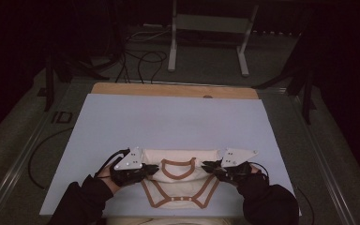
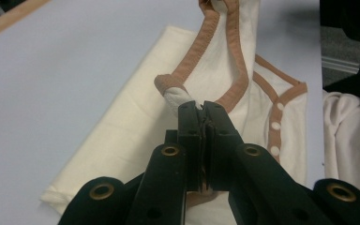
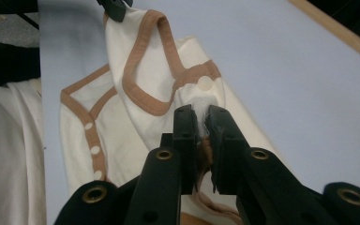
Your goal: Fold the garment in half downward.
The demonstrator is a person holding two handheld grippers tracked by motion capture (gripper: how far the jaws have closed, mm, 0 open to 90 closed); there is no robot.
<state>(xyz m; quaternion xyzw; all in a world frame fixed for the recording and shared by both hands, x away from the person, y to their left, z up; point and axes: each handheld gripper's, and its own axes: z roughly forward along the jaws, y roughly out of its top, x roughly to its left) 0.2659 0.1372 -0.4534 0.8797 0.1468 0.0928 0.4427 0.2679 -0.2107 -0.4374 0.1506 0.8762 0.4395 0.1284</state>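
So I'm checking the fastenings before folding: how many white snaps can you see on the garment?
4 in the right gripper view: three in a row down the garment's brown-trimmed edge, one at the shoulder by the right gripper. Folds may hide more.

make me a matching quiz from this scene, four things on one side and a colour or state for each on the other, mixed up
Things:
1. left gripper
2. trim
3. table edge
4. snaps

Colour or state:
a. bare wood
b. white dots in a row
c. shut on the bodysuit
d. tan band on cream cloth

Pairs: 1-c, 2-d, 3-a, 4-b
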